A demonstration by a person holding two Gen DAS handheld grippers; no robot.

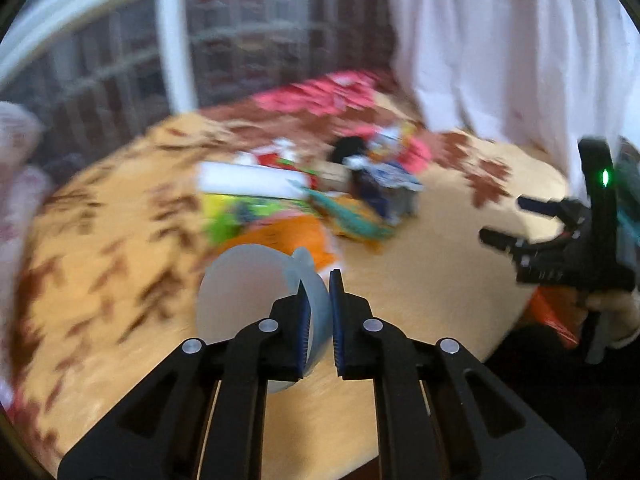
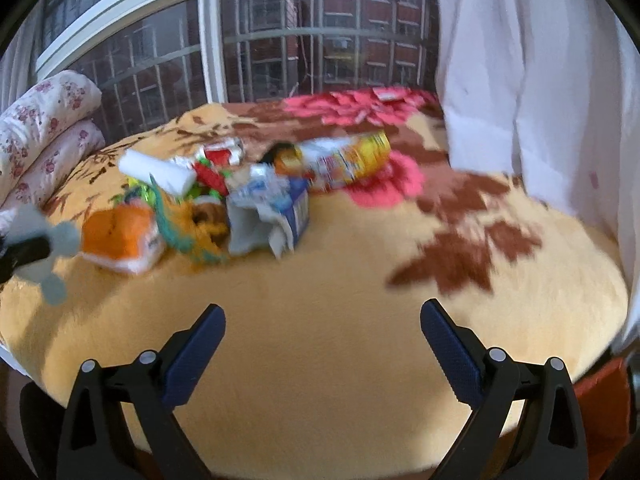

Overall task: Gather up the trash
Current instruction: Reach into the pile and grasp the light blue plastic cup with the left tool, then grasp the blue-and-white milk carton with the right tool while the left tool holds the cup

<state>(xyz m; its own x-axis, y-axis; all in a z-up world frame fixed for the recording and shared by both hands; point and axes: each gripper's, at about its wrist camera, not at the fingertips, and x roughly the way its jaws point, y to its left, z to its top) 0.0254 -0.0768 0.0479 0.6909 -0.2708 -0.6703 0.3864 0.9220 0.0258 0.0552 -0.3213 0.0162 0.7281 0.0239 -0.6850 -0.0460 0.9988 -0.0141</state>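
Trash (image 2: pixel 224 196) lies heaped on a bed's tan, leaf-patterned blanket (image 2: pixel 340 300) beneath a barred window (image 2: pixel 280 40), wrappers and crushed cartons jumbled together near folded floral bedding (image 2: pixel 44 128). Left claw (image 1: pixel 319 320) is clamped narrow on the rim of a pale translucent plastic cup (image 1: pixel 248 292), held just in front of the pile. Right claw (image 2: pixel 322 344) hangs wide apart and grips nothing, over bare blanket short of the heap. White curtain (image 2: pixel 540 80) drapes at right. Motion blurs both views.
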